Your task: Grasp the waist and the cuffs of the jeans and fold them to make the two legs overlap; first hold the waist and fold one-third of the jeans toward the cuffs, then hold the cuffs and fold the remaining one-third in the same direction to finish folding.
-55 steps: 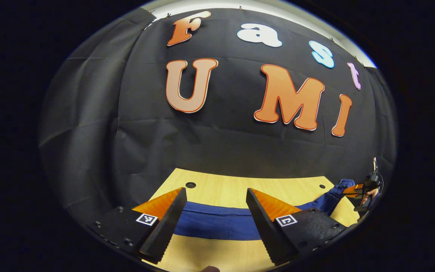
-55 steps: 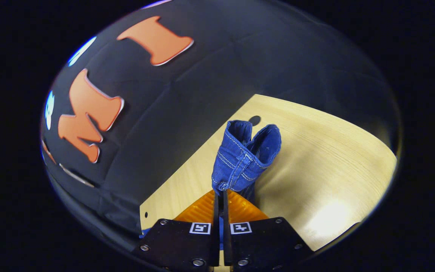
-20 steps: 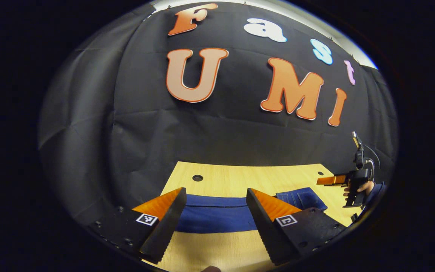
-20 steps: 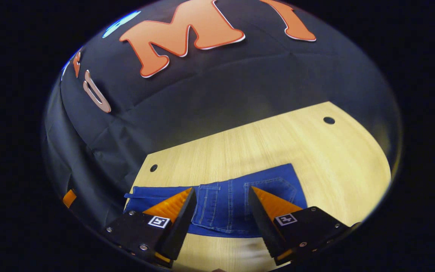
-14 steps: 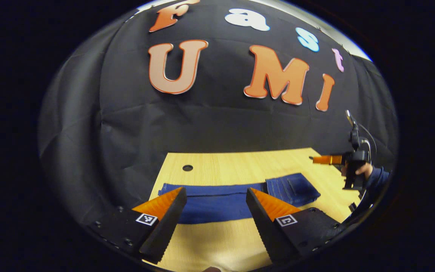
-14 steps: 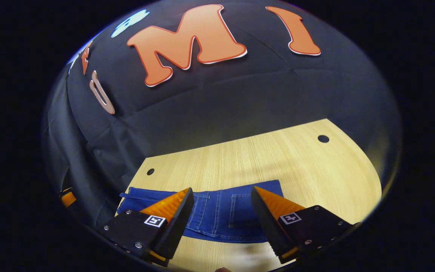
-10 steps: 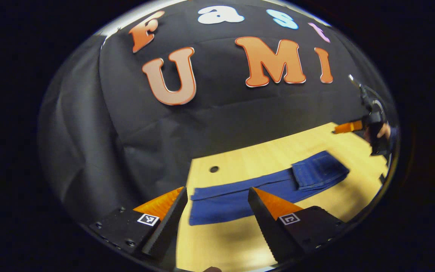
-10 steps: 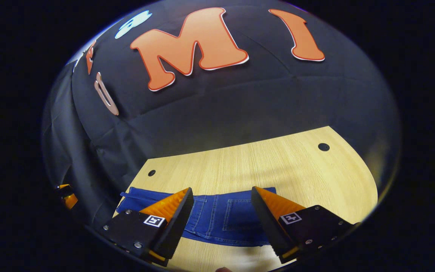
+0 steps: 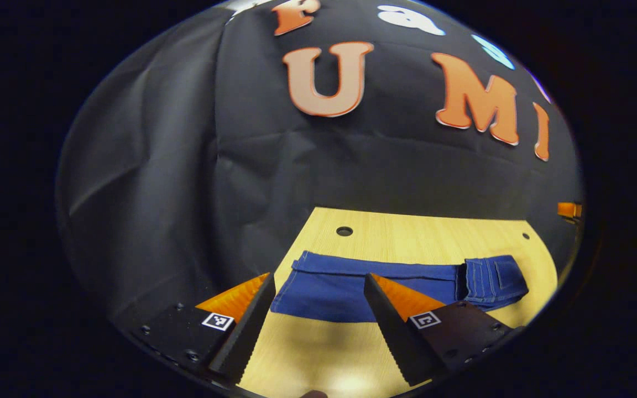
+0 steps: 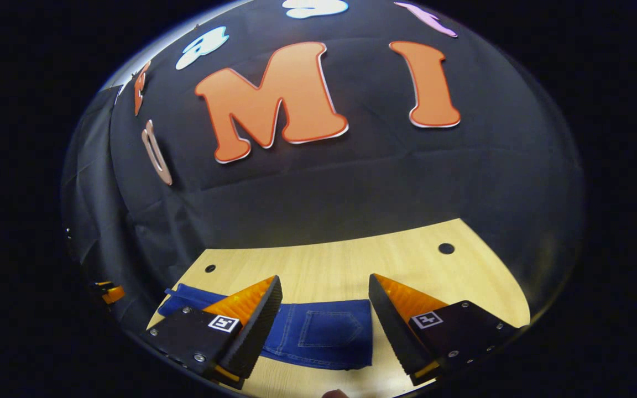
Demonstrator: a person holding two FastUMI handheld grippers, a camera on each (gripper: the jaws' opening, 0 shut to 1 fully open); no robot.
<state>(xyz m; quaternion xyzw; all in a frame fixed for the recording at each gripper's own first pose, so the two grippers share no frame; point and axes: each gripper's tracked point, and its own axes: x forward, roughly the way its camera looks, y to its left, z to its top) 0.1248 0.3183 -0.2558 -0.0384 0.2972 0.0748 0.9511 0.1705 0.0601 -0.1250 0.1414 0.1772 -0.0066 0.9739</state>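
The jeans point(image 9: 385, 284) lie flat on the pale wooden desk point(image 9: 407, 243) as one long blue strip running along its length, well short of the far edge, with the waist end already folded back over the legs so the stitched pocket faces up point(image 10: 329, 329). The left gripper point(image 9: 318, 326) hangs above the near edge by the cuff end, its two fingers spread wide and holding nothing. The right gripper point(image 10: 324, 326) hovers over the folded waist end in the same way, fingers parted and clear of the denim.
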